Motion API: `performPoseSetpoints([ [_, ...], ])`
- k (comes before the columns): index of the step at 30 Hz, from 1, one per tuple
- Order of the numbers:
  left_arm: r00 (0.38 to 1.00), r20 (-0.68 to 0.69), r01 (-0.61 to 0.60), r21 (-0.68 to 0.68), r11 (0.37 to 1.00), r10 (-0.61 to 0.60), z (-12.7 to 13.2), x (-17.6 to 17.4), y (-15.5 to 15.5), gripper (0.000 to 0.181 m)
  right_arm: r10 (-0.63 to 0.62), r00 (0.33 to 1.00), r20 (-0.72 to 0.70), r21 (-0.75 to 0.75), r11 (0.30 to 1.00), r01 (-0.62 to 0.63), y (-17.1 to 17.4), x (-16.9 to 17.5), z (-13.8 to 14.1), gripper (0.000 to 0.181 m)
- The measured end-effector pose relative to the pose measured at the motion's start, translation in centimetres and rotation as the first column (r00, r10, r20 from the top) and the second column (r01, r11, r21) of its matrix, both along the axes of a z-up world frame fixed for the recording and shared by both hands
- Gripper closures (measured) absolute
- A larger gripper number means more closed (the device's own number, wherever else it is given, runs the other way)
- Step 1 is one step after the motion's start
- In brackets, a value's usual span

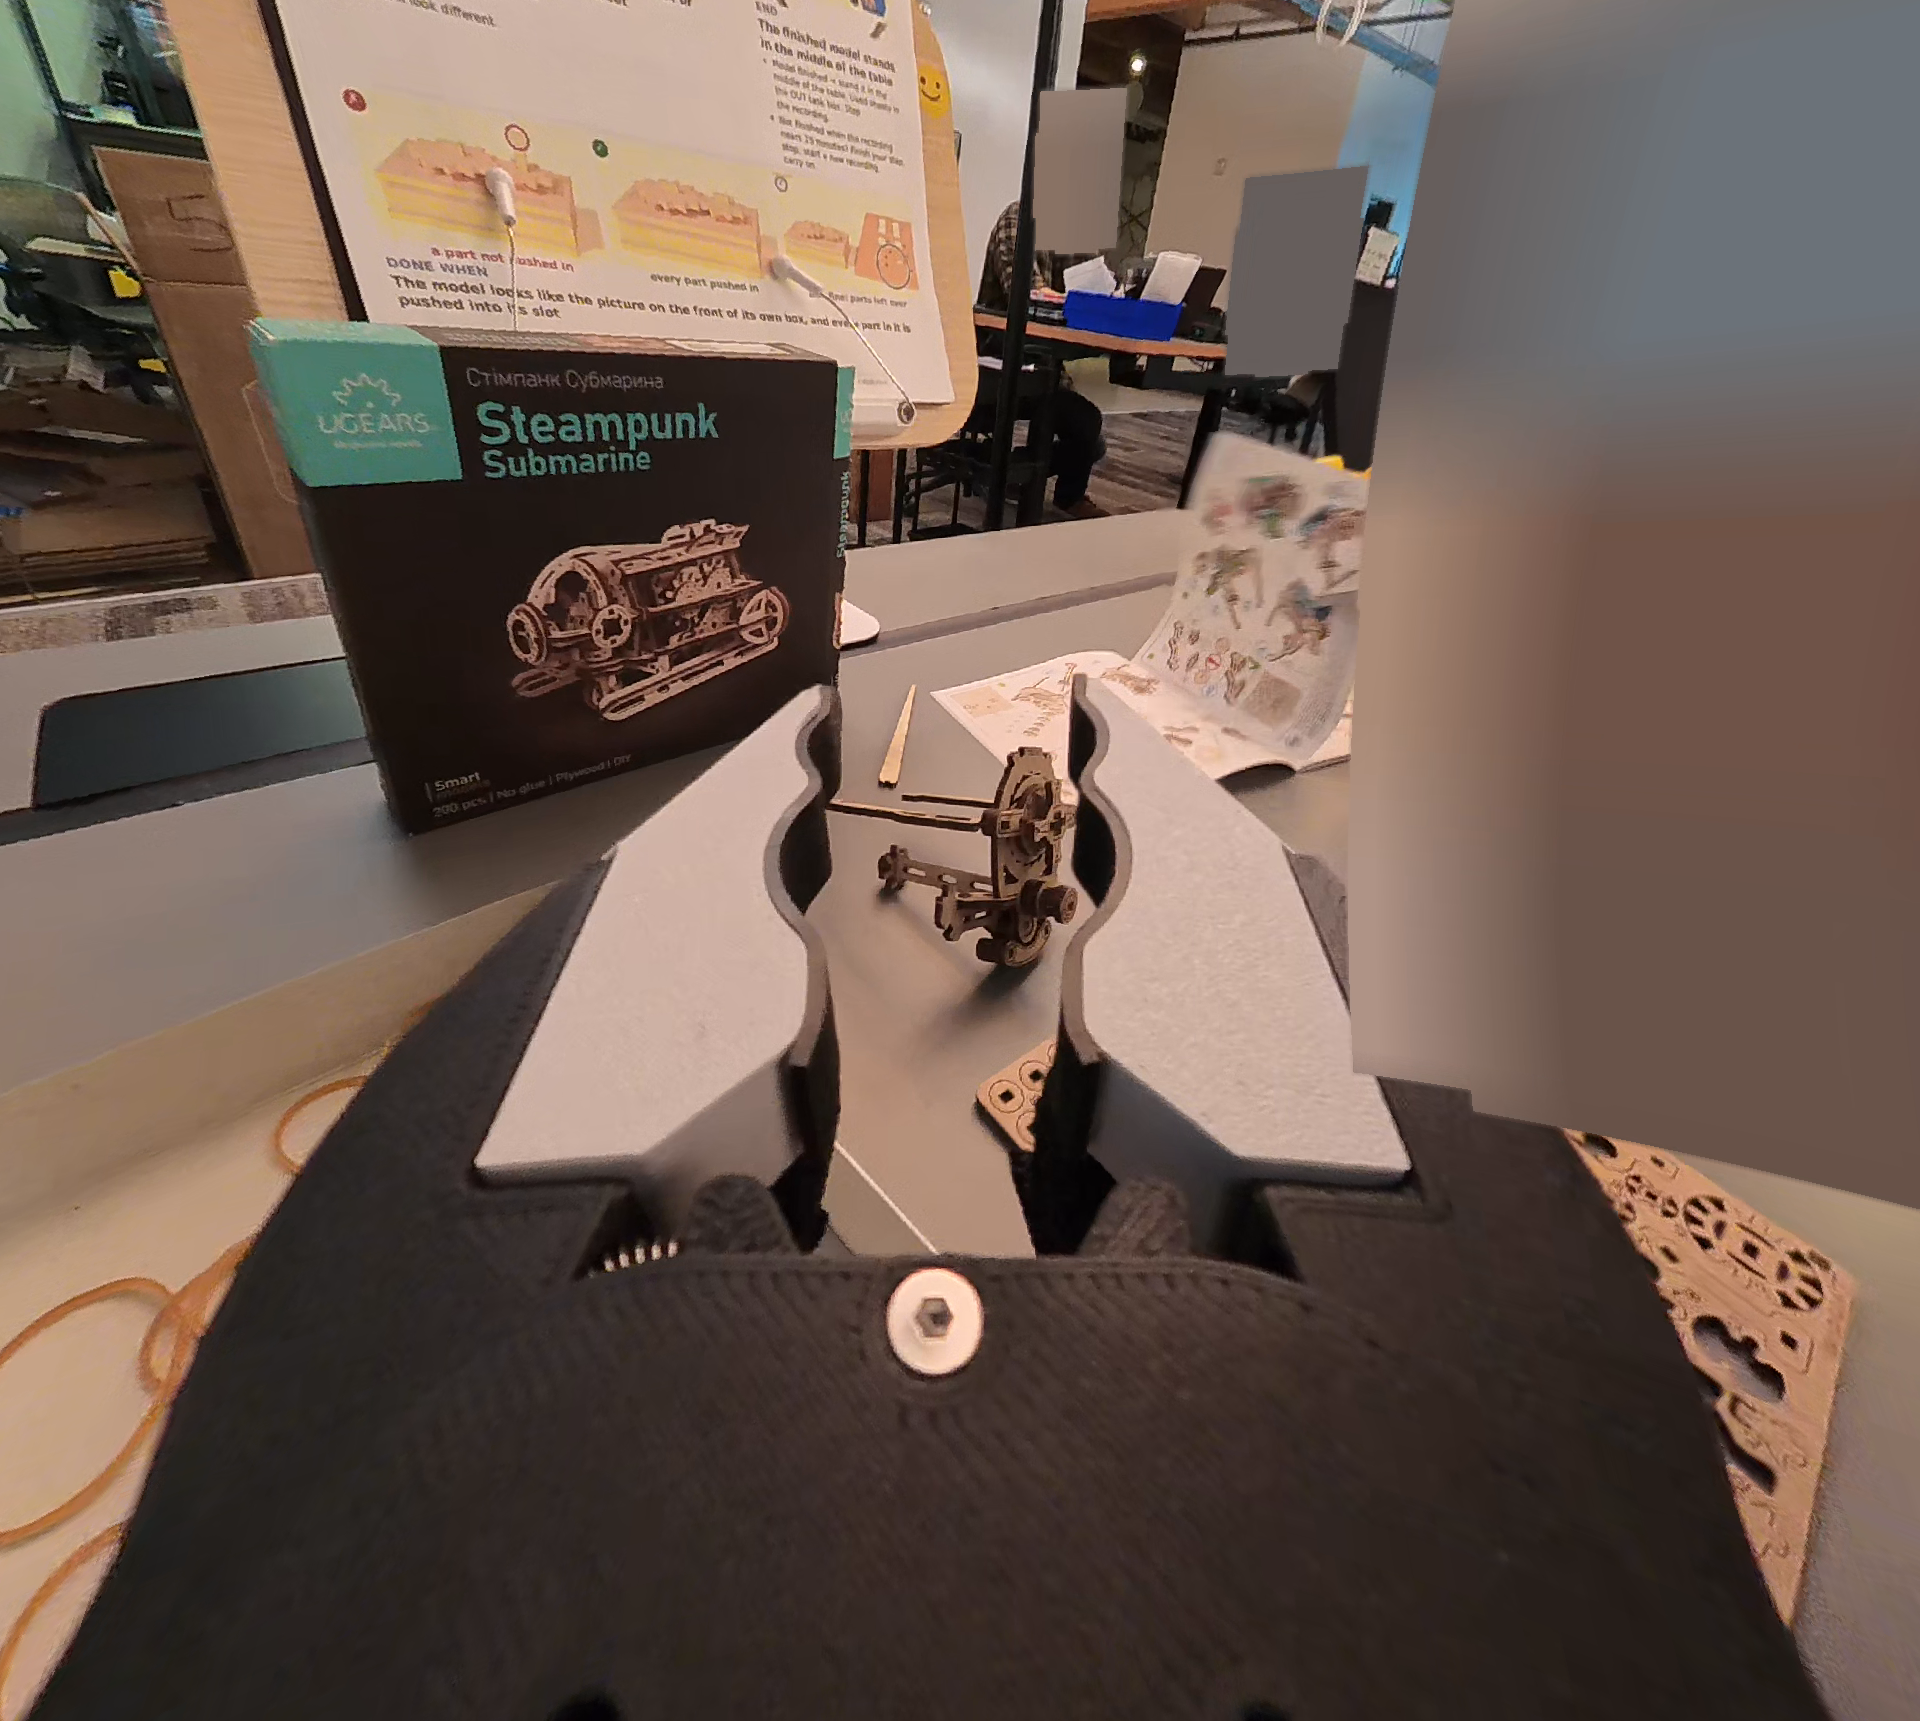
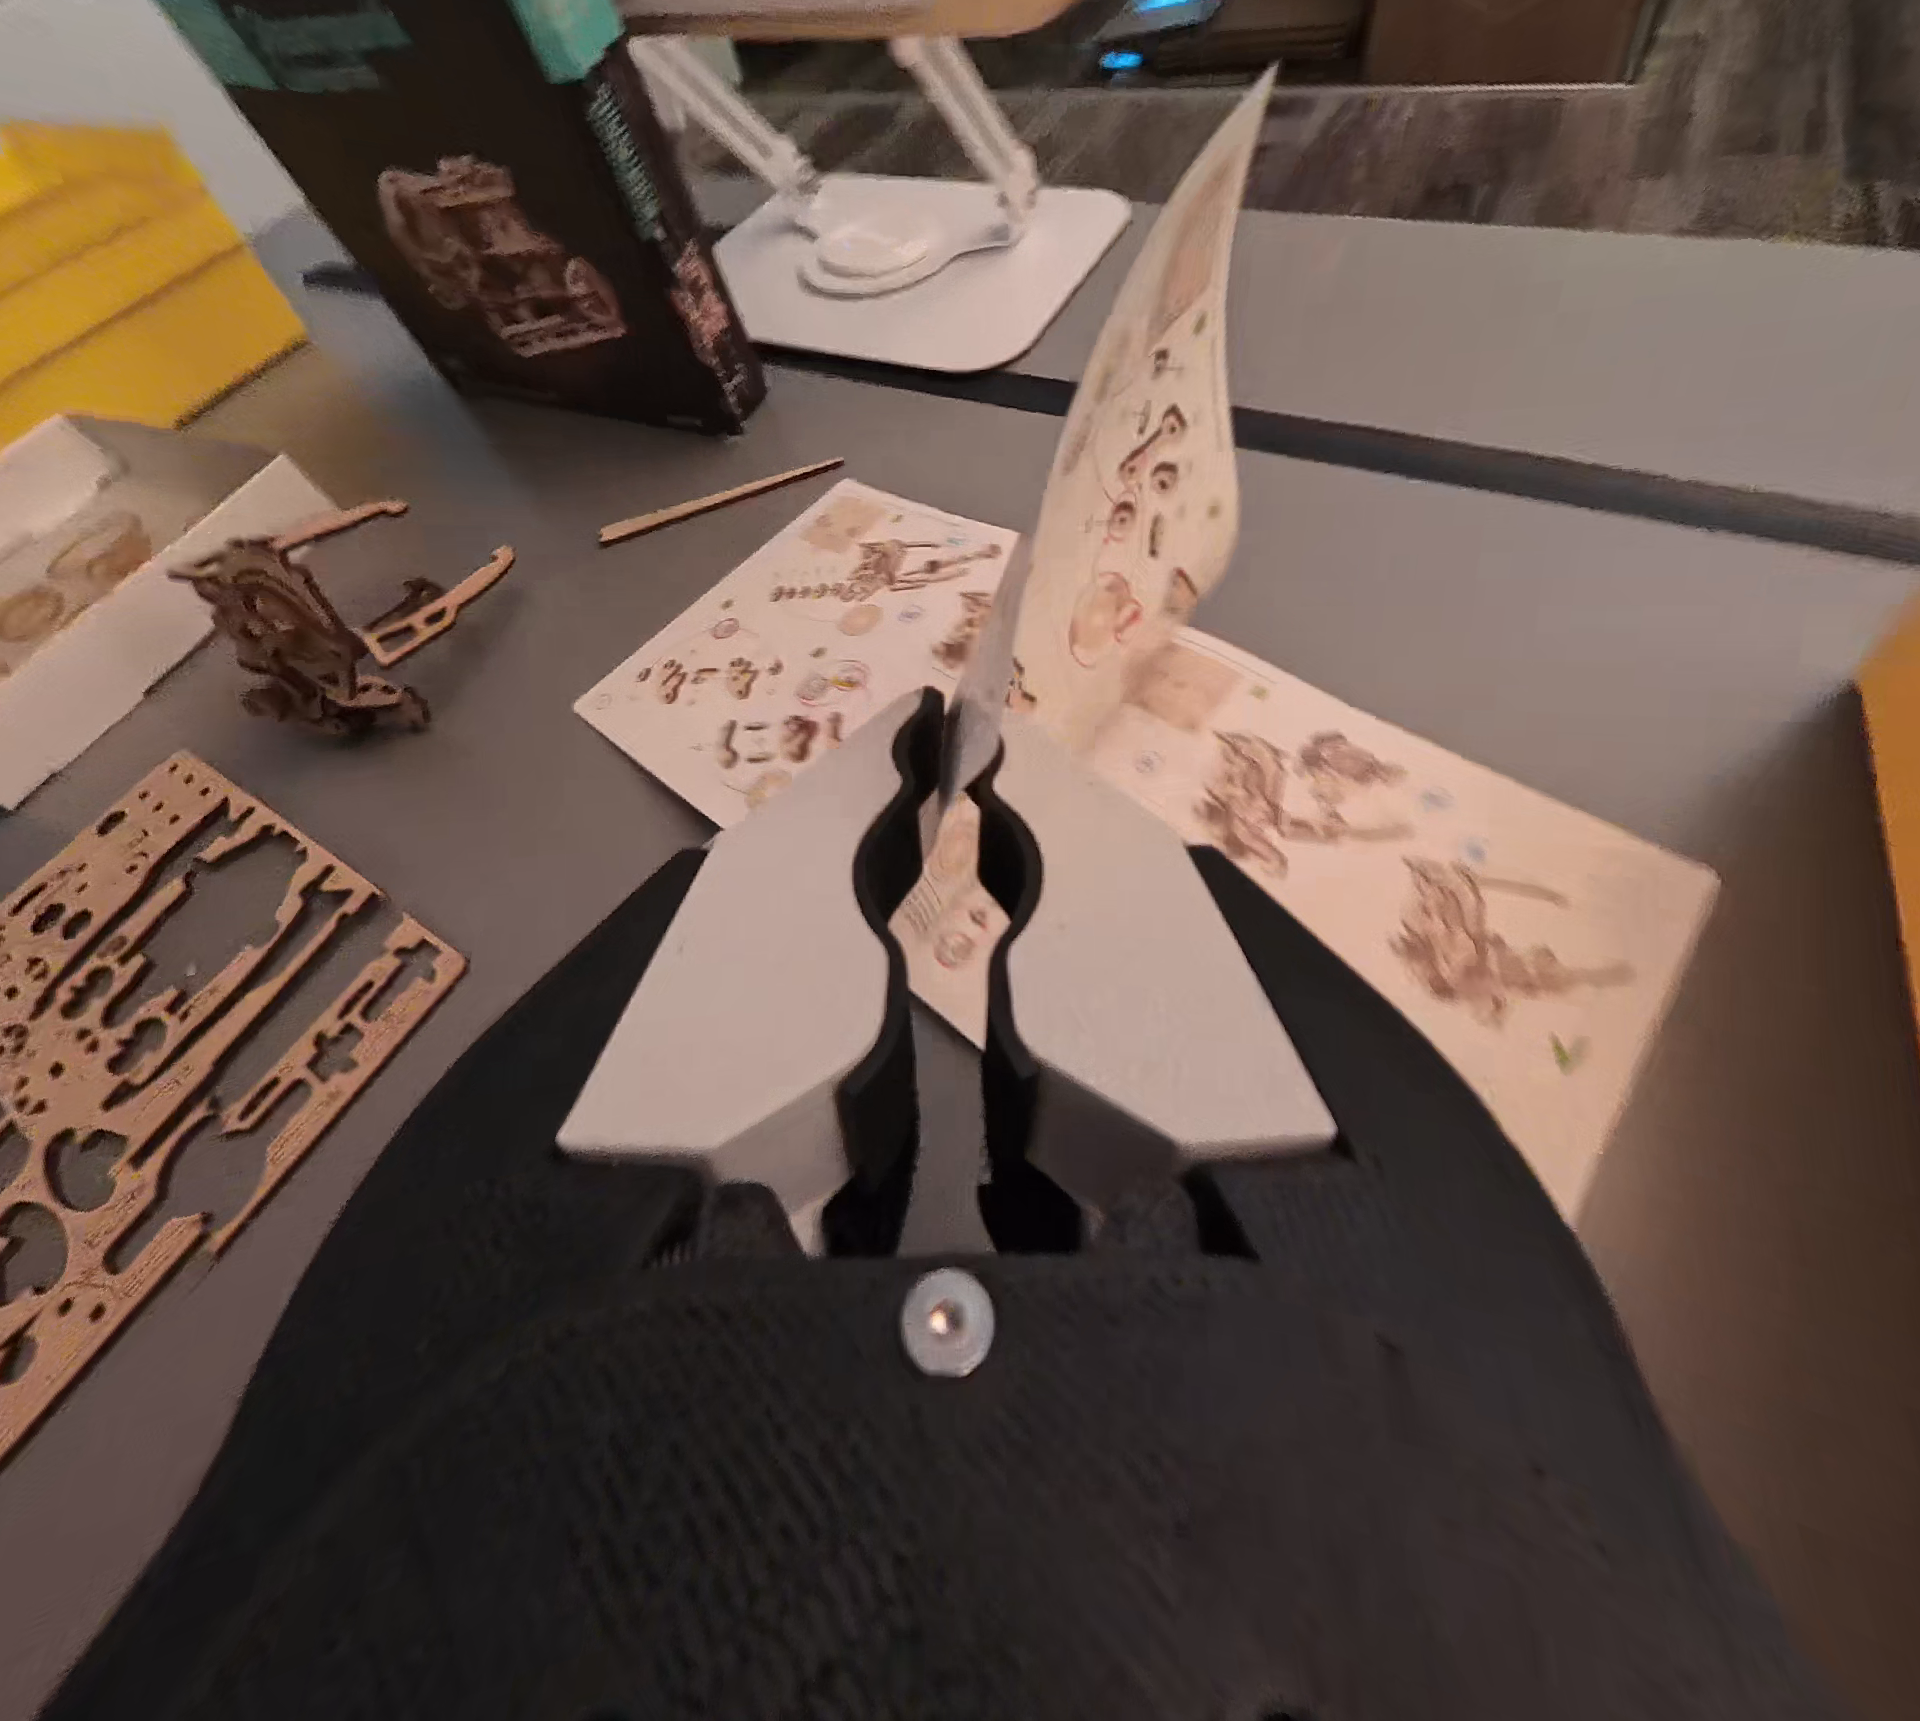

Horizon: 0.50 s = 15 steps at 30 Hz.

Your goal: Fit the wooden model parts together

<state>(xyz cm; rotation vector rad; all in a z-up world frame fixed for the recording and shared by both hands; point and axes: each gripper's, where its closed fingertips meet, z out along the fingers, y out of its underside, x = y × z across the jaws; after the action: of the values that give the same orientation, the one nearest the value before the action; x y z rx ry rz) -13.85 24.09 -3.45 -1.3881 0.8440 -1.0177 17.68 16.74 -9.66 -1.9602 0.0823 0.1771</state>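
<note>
Even indoor light, soft shadows; wide-angle bending at edges; the right wrist view is motion-blurred, the left sharper.

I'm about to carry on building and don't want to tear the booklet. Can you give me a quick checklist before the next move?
1. Right gripper pinches a booklet page: ok.
2. Page lifted, not torn: ok.
3. Left gripper open and empty: ok.
4. Half-built model standing on the table, untouched: ok.
5. Parts sheet flat within reach: ok.
6. Right page found: cannot tell.
</note>
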Motion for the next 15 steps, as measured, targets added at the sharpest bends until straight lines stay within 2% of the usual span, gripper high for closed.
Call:
performPoseSetpoints([
  [3, 1.0, -0.004, 0.001, -0.023, 1.0, -0.001, -0.4, 0.0, 0.3, 0.14, 0.113, 0.989, 0.097, -0.109, 0.989, -0.103, 2.8, -3.5, -0.5, 0.181],
  [5, 1.0, 0.018, 0.02, -0.054, 0.998, -0.02, -0.3, 0.1, 0.0, 0.139, 0.202, 0.974, 0.101, -0.18, 0.967, -0.181, 4.5, -6.4, -1.8, 0.18],
  [7, 0.998, 0.036, 0.049, -0.086, 0.995, -0.046, -0.2, 0.3, -0.4, 0.139, 0.314, 0.949, 0.027, -0.26, 0.919, -0.296, 5.3, -9.9, -4.1, 0.167],
  [9, 0.998, 0.04, 0.057, -0.079, 0.995, -0.054, 0.0, 0.4, -0.7, 0.139, 0.387, 0.91, -0.151, -0.314, 0.854, -0.415, 5.0, -13.0, -5.8, 0.154],
  [11, 0.998, 0.025, 0.053, -0.049, 0.997, -0.052, 0.2, 0.5, -1.0, 0.139, 0.422, 0.852, -0.31, -0.24, 0.832, -0.5, 4.6, -14.6, -4.8, 0.142],
  [12, 0.999, 0.02, 0.05, -0.034, 0.998, -0.049, 0.3, 0.5, -1.1, 0.139, 0.427, 0.829, -0.36, -0.185, 0.838, -0.513, 4.6, -14.5, -3.6, 0.142],
  [14, 0.998, 0.024, 0.052, -0.023, 0.998, -0.051, 0.6, 0.5, -1.3, 0.139, 0.414, 0.828, -0.378, -0.093, 0.873, -0.479, 4.9, -12.7, -1.1, 0.142],
  [15, 0.998, 0.03, 0.06, -0.028, 0.998, -0.059, 0.7, 0.5, -1.5, 0.138, 0.41, 0.851, -0.328, -0.063, 0.889, -0.453, 5.2, -11.5, -0.4, 0.144],
])
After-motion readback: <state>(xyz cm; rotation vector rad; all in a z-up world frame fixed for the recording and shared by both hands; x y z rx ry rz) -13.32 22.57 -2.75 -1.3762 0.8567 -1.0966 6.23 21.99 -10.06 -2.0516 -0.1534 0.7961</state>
